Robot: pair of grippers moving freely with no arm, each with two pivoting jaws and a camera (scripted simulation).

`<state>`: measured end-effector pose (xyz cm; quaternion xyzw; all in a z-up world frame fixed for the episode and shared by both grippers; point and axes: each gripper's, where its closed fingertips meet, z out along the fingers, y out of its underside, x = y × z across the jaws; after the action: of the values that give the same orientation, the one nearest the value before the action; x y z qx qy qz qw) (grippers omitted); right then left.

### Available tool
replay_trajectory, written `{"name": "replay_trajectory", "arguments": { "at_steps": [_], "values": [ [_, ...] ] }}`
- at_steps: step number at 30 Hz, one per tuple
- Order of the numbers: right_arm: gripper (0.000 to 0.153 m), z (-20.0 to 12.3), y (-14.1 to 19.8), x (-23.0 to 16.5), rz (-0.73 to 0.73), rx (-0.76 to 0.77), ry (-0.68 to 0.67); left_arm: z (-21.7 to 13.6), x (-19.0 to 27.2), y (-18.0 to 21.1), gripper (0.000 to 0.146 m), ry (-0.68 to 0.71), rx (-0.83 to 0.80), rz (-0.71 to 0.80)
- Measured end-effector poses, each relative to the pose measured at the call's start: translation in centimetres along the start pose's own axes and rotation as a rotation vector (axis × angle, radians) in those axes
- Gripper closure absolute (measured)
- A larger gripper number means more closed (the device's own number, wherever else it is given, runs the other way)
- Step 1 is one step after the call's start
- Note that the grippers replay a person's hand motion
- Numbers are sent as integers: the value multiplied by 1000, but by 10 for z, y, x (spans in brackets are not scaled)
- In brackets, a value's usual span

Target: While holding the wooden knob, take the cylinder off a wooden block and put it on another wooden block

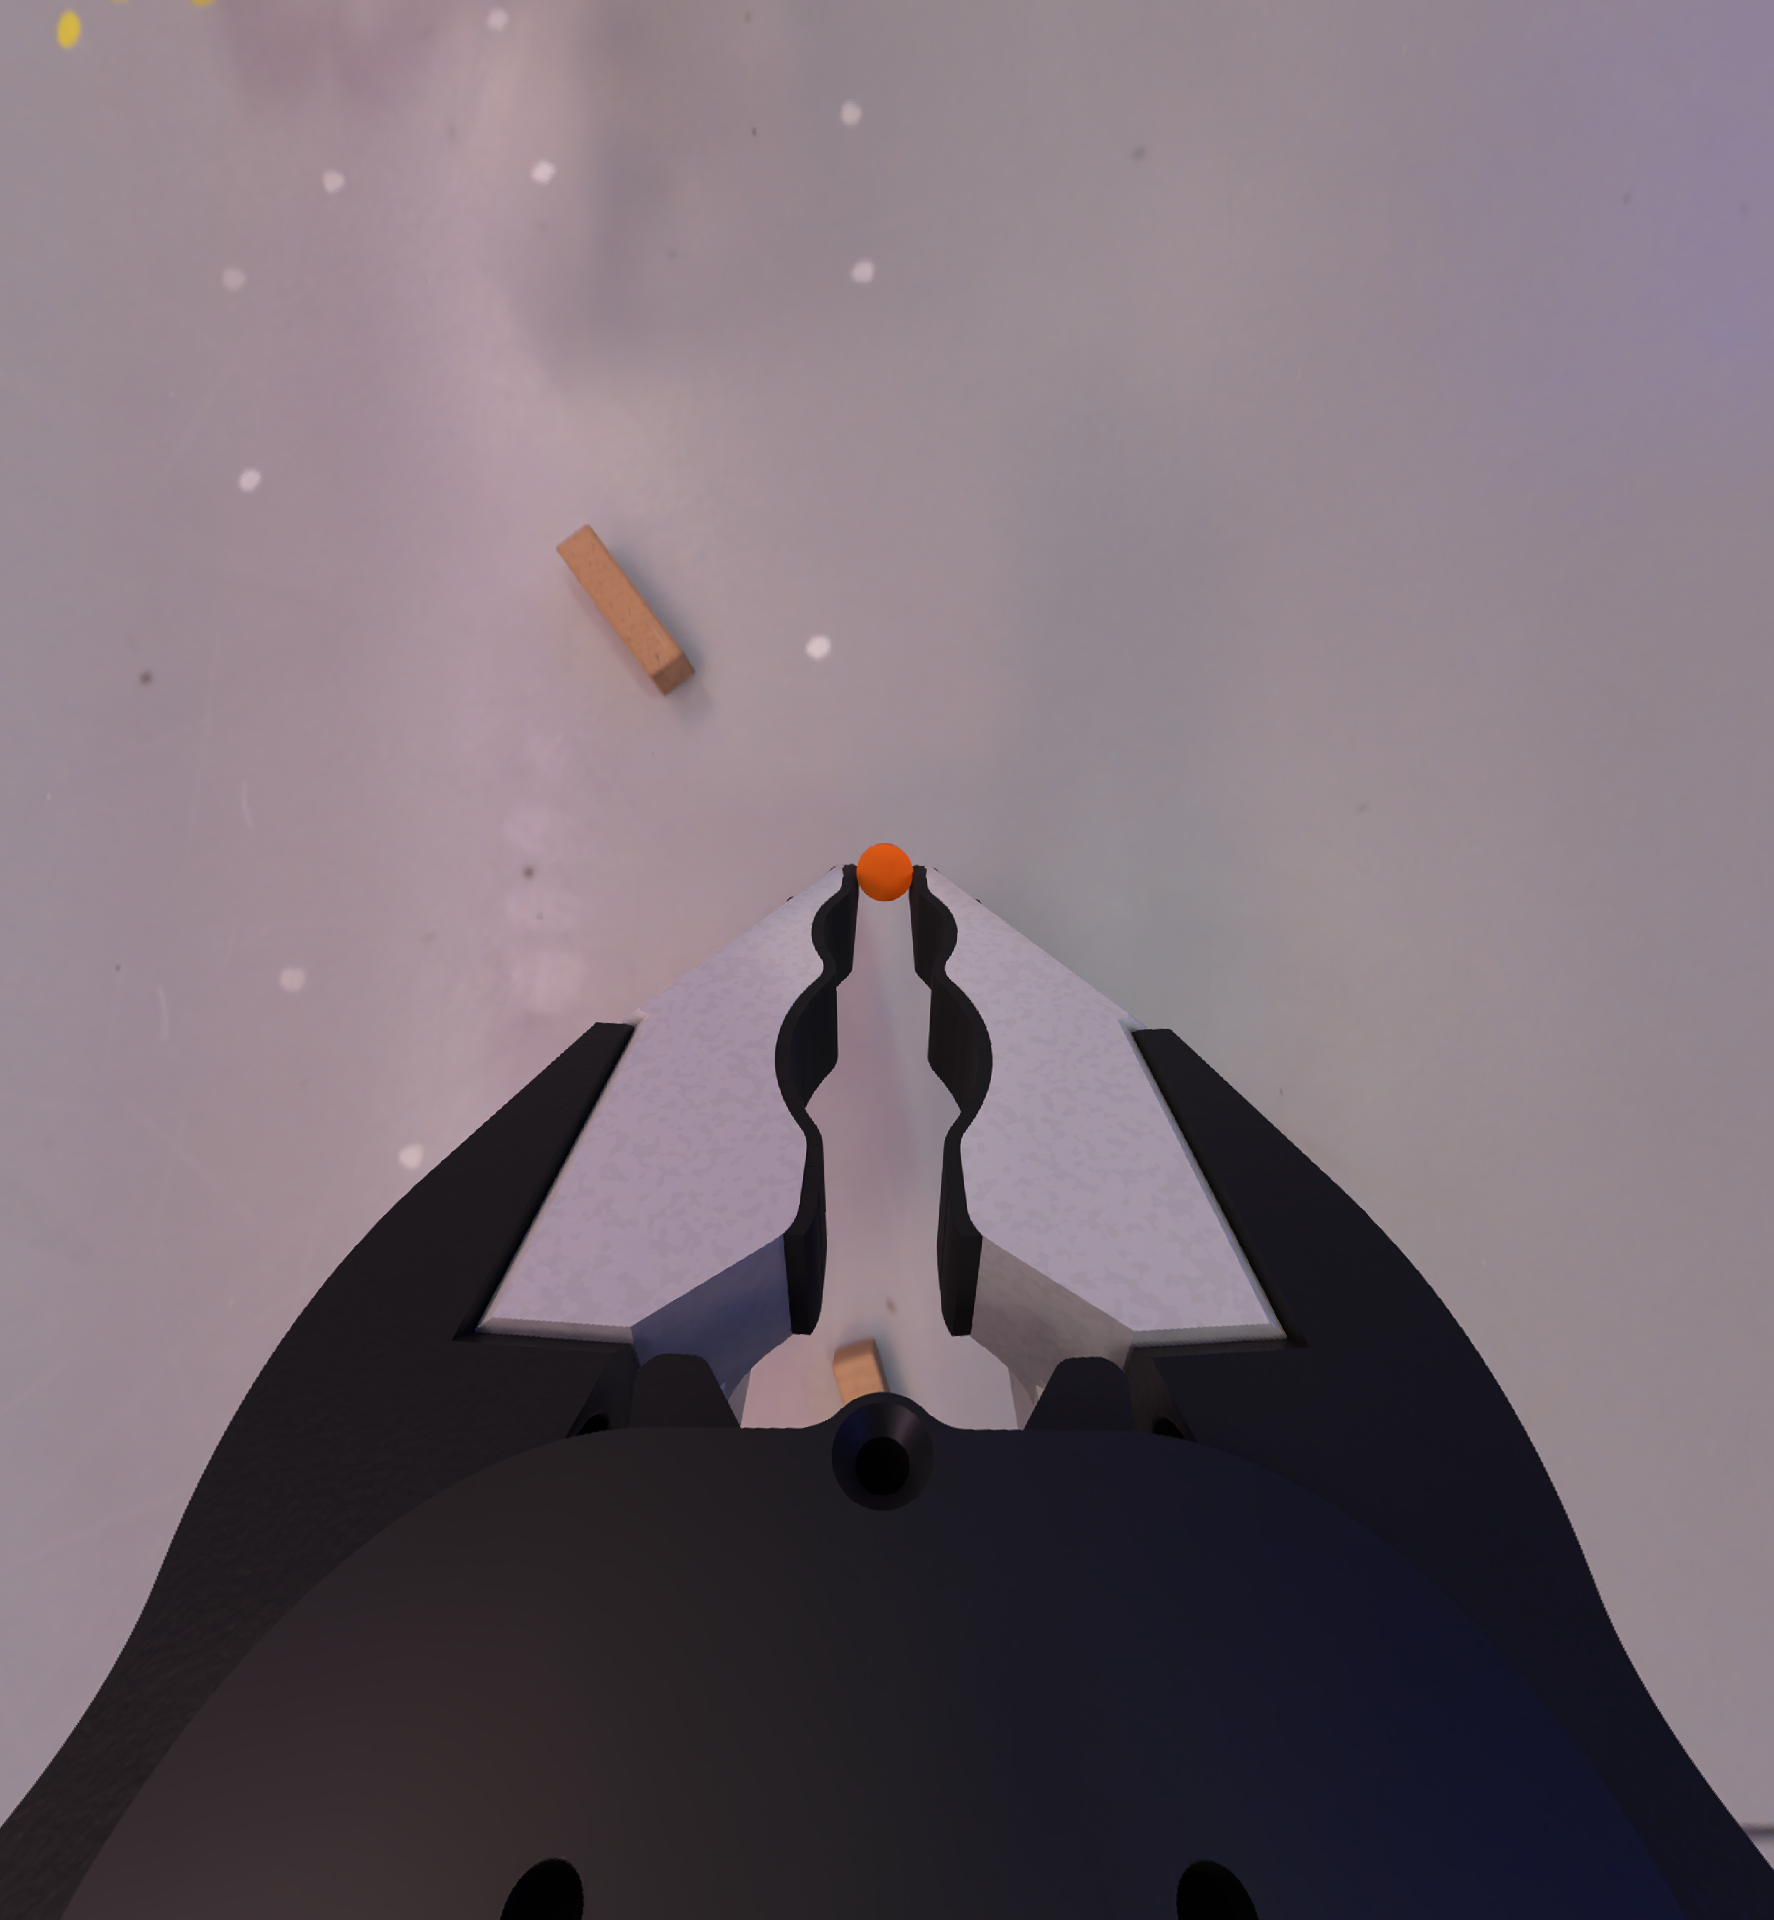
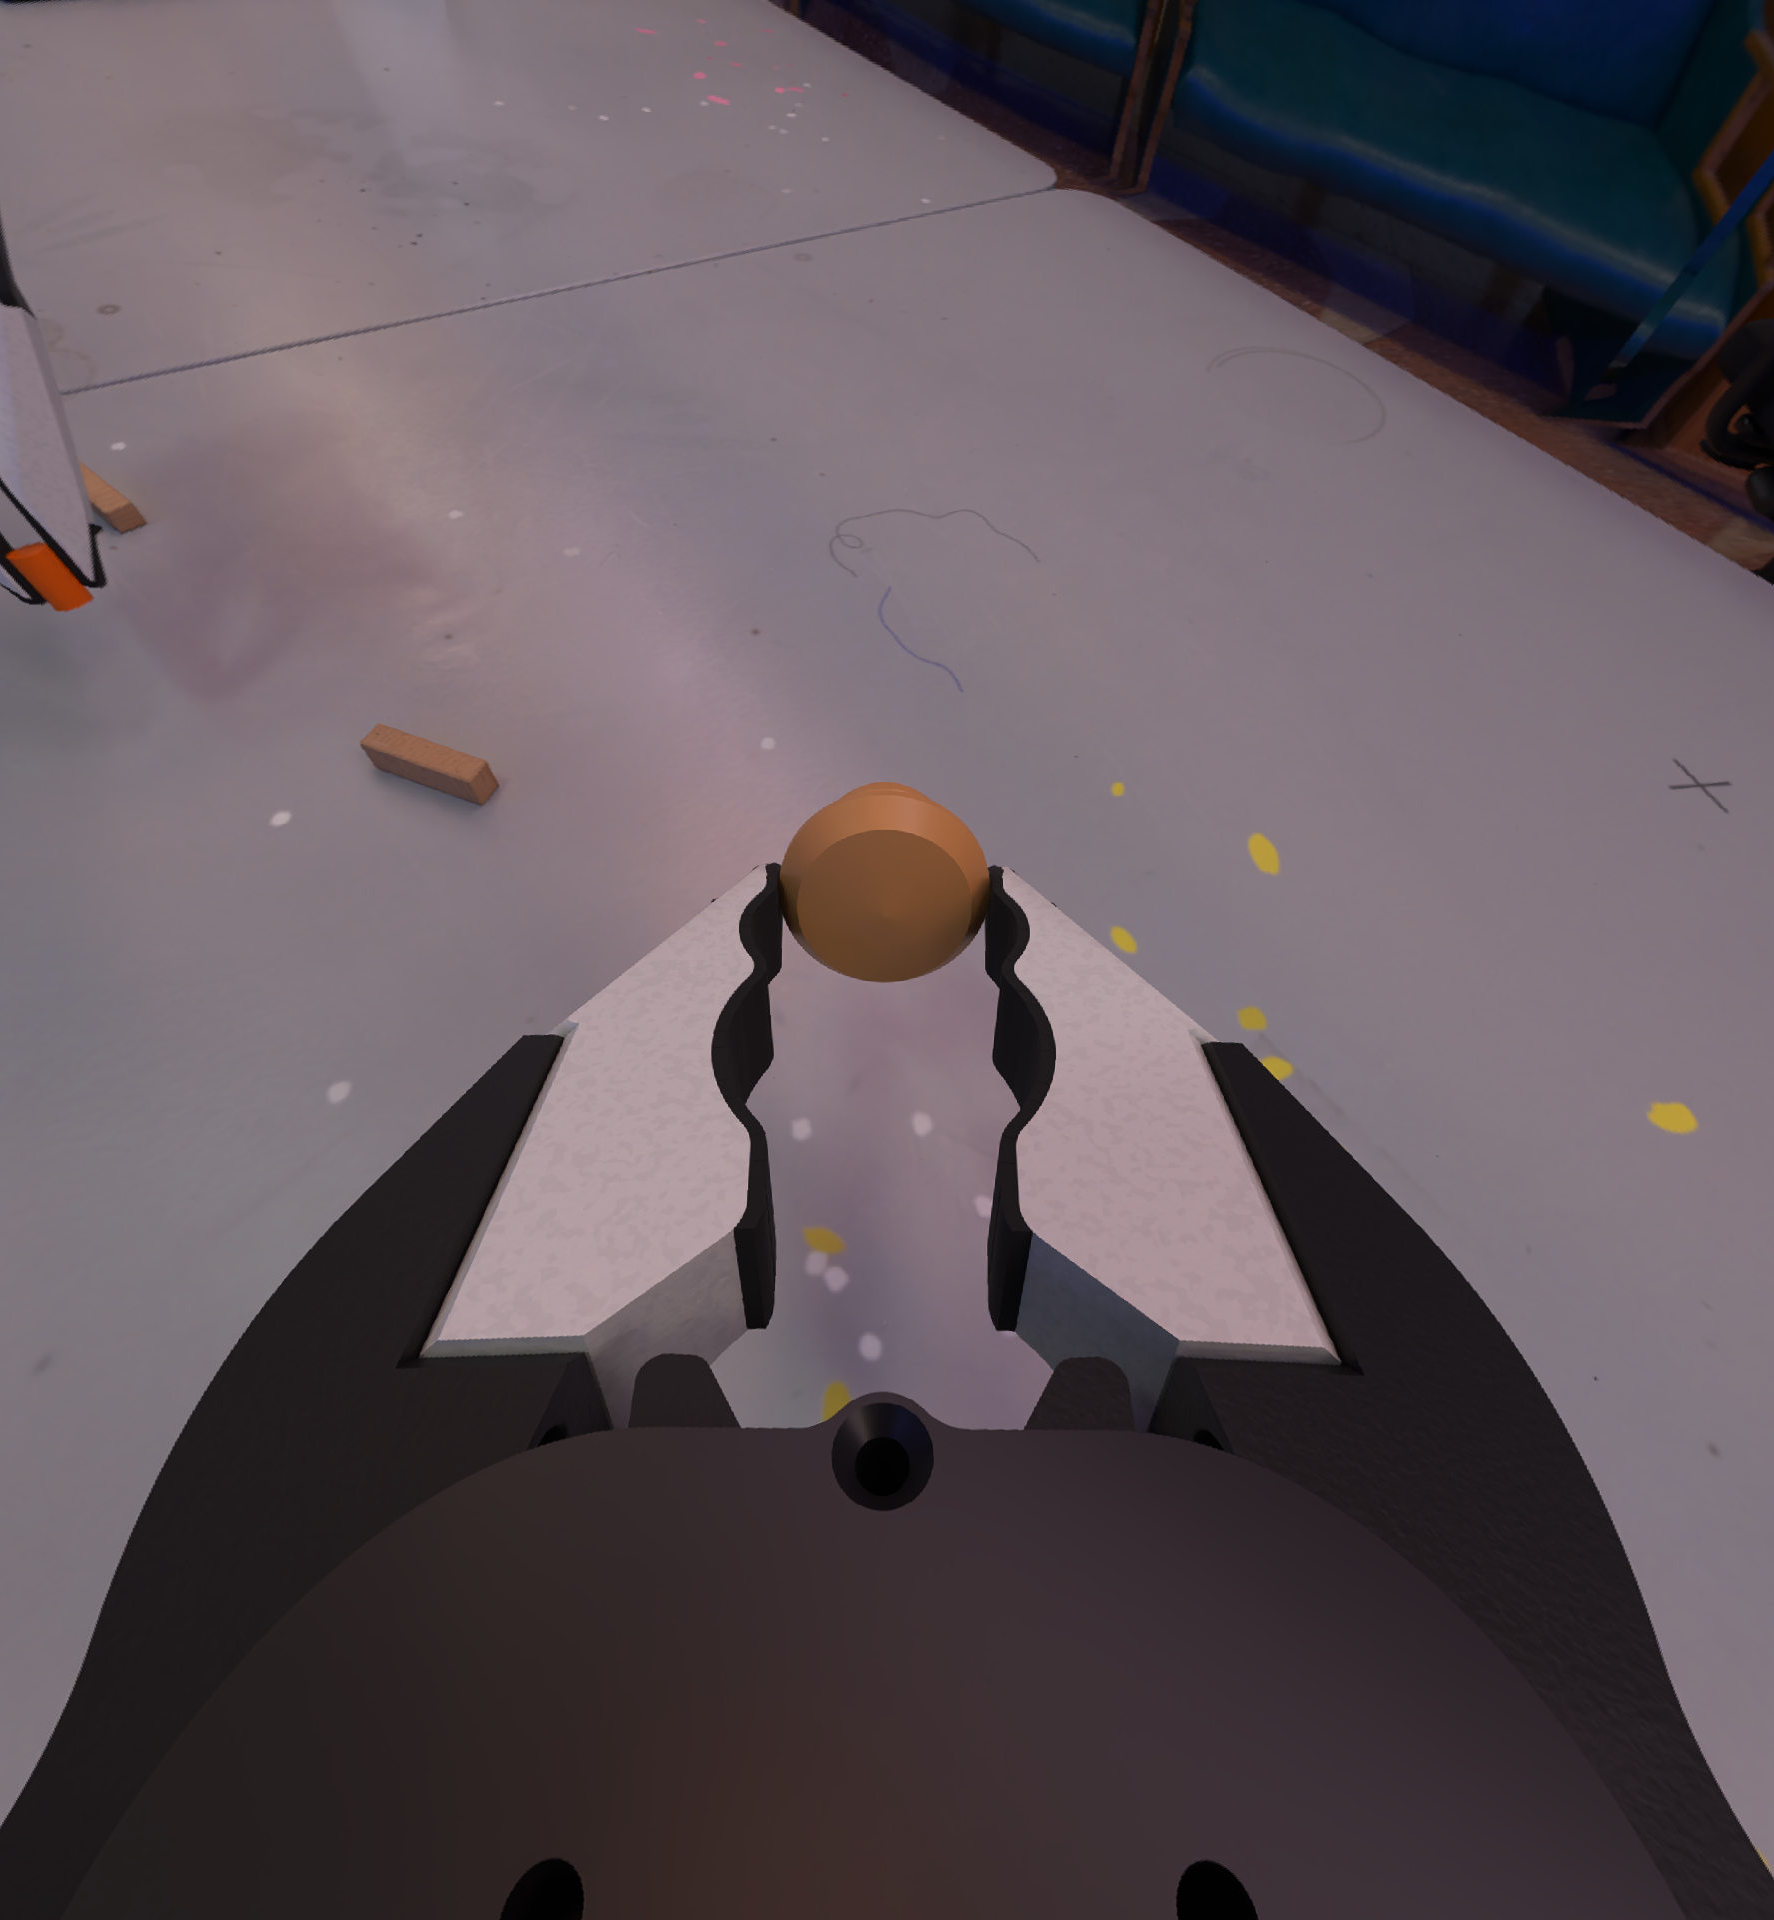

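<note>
My left gripper (image 1: 884,878) is shut on a small orange cylinder (image 1: 884,871) and holds it above the table, seen end-on. In the right wrist view the same gripper (image 2: 57,587) shows at far left with the orange cylinder (image 2: 52,577) at its tips. One wooden block (image 1: 625,610) lies ahead and left of the left gripper; it also shows in the right wrist view (image 2: 430,765). A second wooden block (image 1: 859,1369) shows under the left gripper's fingers, and in the right wrist view (image 2: 112,503) behind that gripper. My right gripper (image 2: 884,894) is shut on the round wooden knob (image 2: 884,883).
The grey table (image 2: 1174,623) carries paint specks and pen marks. Its right edge (image 2: 1485,405) runs diagonally, with blue seats (image 2: 1434,125) and dark chair legs beyond. A seam crosses the table at the back.
</note>
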<state>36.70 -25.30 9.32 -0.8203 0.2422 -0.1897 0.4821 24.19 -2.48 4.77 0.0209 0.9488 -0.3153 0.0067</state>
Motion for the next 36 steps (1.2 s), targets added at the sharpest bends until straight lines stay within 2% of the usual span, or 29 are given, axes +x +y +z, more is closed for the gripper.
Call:
{"name": "replay_trajectory", "arguments": {
  "at_steps": [10, 15, 18, 22, 27, 30, 36],
  "values": [
    [114, -4, -12, -4, 19, 47, -14, 8, -20, -27, 136, -138, 128, -79],
    [114, -8, -14, -2, 40, 68, -11, 20, -28, -46, 137, -143, 197, -251],
    [114, -4, -9, -4, 36, 43, -17, 29, -43, -45, 137, -226, 146, -308],
    [114, 4, -6, -13, 22, 19, -43, 39, -56, -63, 137, -253, 206, -420],
    [114, 11, -4, -24, -2, -1, -69, 53, -72, -57, 137, -340, 143, -509],
    [114, 11, -4, -24, -4, -3, -65, 57, -77, -47, 137, -351, 110, -566],
    [114, 5, -6, -16, 16, 18, -45, 68, -66, -41, 137, -280, 81, -604]
  ]
}}
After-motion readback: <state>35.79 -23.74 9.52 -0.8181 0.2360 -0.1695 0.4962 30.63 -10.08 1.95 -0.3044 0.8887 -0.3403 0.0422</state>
